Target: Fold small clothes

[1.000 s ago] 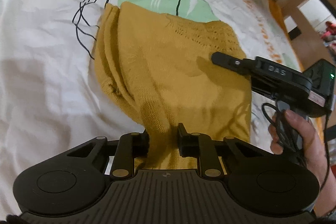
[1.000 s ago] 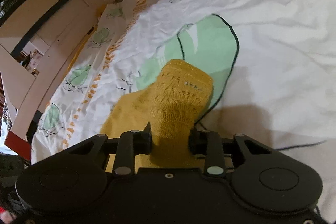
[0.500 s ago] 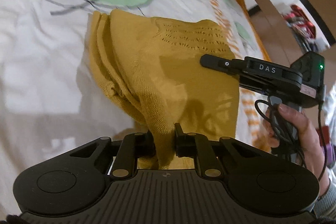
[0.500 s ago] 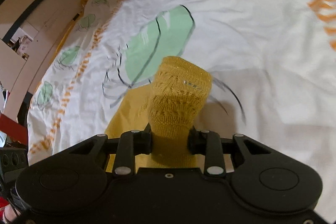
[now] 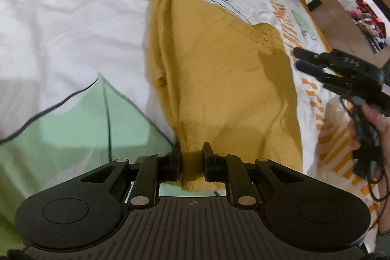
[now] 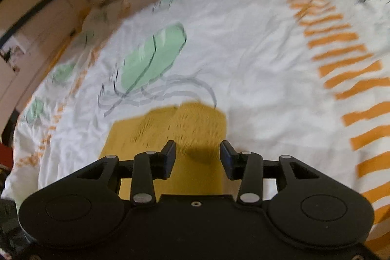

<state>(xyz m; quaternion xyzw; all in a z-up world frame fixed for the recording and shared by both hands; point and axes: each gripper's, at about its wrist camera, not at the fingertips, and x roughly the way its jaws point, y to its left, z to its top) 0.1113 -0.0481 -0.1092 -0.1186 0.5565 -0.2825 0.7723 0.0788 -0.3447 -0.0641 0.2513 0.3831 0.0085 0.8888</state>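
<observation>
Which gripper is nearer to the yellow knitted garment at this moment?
Left. The left gripper is clamped on the yellow knitted garment; the right gripper is open just above its corner.

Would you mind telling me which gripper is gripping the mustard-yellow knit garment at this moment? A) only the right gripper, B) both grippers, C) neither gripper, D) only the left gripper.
D: the left gripper has its fingers closed on a fold of the yellow knit garment, while the right gripper has its jaws apart, with the knit lying flat on the bedsheet beneath them.
</observation>
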